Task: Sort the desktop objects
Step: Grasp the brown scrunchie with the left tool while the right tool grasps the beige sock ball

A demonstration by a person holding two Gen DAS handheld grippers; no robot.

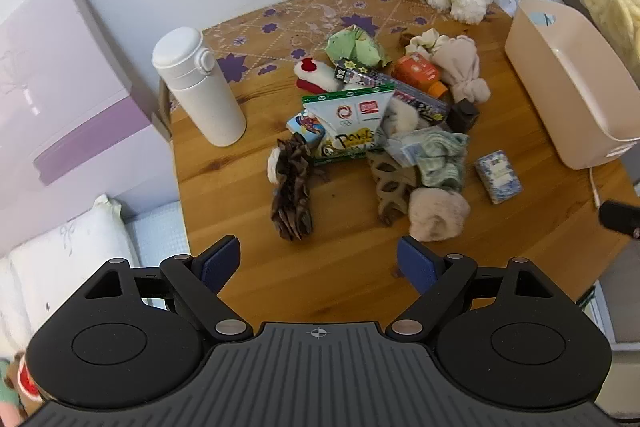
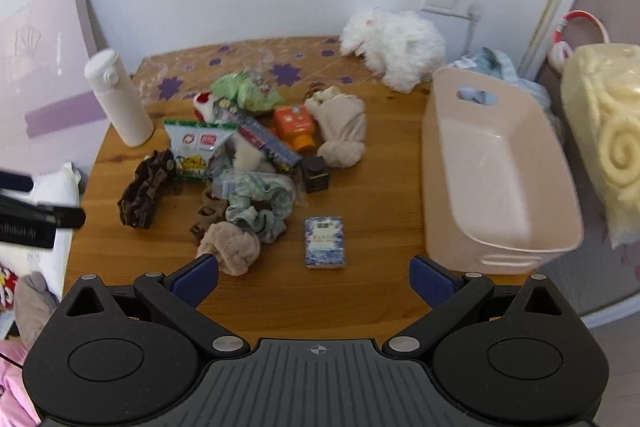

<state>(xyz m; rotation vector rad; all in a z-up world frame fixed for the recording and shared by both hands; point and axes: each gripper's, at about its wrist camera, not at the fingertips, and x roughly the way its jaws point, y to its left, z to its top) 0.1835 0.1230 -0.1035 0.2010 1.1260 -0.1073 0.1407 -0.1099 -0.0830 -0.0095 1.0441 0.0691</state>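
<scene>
Status: sorting not yet begun, by the look of it. Your pale pink plastic bin (image 2: pixel 496 163) stands at the right of the round wooden table (image 2: pixel 360 291), and nothing shows inside it. Your left gripper (image 1: pixel 319 265) and right gripper (image 2: pixel 314 277) both hang spread wide above the near edge, grasping nothing. Left to sort: the central heap, including a green-and-white snack bag (image 2: pixel 196 151), orange box (image 2: pixel 294 123), dark brown scrunchie (image 2: pixel 144 193), beige scrunchie (image 2: pixel 232 247) and pale green scrunchie (image 2: pixel 260 207). A blue-and-white patterned packet (image 2: pixel 325 242) lies apart, nearest your right gripper (likely the easiest first pick). The white bottle (image 2: pixel 118 99) stands at the far left, the white plush toy (image 2: pixel 394 47) at the far edge.
</scene>
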